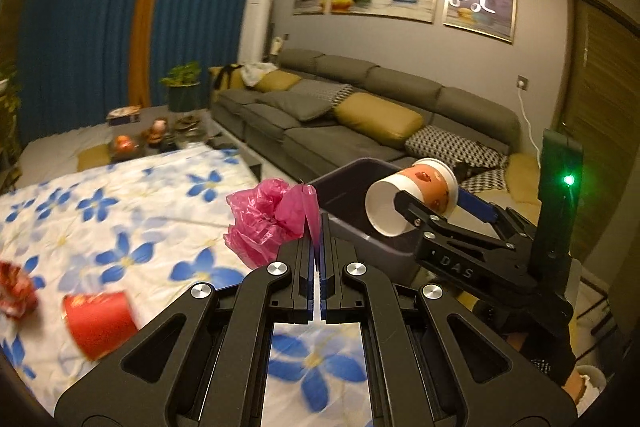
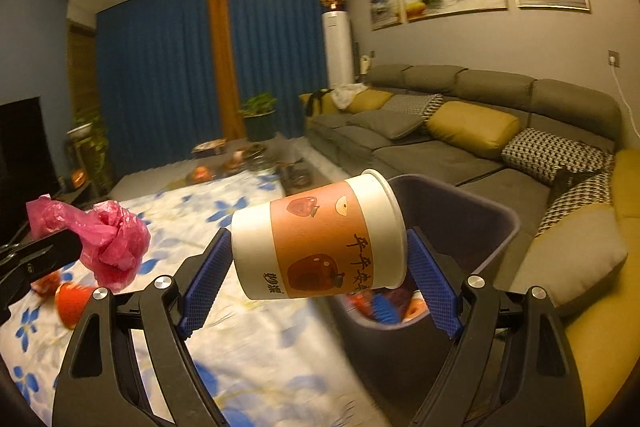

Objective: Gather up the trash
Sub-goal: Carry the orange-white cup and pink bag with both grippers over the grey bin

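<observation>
Floral cloth (image 1: pixel 120 211) lay nearest, where the left gripper (image 1: pixel 319 247) pinched a pink bag (image 1: pixel 264 223) and the right gripper (image 2: pixel 320 259) clasped a paper cup (image 2: pixel 320 239) above the bin (image 2: pixel 492 211), likely awaiting release into it.

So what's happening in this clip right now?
A person is clearing trash off a blue-flowered tablecloth with two handheld grippers. The left gripper is shut on a crumpled pink plastic bag. The right gripper holds a white-and-orange paper cup on its side, beside the rim of a dark grey bin that already has some trash in it. A red paper cup and a red wrapper lie on the cloth.
</observation>
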Action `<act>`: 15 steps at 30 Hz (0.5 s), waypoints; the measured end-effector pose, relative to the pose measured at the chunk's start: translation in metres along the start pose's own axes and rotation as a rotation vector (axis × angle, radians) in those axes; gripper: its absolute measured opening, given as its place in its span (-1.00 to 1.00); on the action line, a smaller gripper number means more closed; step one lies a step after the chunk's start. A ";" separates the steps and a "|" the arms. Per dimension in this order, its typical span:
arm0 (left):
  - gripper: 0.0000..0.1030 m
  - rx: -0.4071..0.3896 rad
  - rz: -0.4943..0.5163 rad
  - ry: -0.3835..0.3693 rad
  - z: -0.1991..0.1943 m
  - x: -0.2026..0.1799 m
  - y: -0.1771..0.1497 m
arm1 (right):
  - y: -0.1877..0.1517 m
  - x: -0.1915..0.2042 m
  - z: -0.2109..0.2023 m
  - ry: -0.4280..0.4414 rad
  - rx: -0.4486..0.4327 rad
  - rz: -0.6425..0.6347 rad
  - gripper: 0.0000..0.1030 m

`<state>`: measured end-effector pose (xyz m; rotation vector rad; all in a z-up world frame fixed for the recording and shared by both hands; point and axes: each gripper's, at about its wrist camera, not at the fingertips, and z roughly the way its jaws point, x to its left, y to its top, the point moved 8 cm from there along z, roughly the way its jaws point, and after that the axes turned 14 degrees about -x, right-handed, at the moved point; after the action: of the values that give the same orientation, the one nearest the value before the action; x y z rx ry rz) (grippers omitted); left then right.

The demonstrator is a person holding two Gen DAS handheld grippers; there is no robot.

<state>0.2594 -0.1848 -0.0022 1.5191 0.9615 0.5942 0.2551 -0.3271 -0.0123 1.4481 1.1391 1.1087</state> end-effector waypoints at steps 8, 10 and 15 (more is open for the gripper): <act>-0.99 0.017 0.018 -0.081 0.055 -0.034 0.011 | 0.008 -0.052 0.015 -0.100 -0.020 0.019 0.61; -0.99 0.020 0.019 -0.097 0.068 -0.041 0.014 | 0.009 -0.062 0.019 -0.120 -0.022 0.022 0.62; -0.99 0.039 0.027 -0.140 0.099 -0.058 0.016 | 0.009 -0.081 0.029 -0.154 -0.020 0.030 0.62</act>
<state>0.3127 -0.2871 0.0032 1.5891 0.8509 0.4841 0.2725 -0.4123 -0.0146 1.5119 0.9992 1.0080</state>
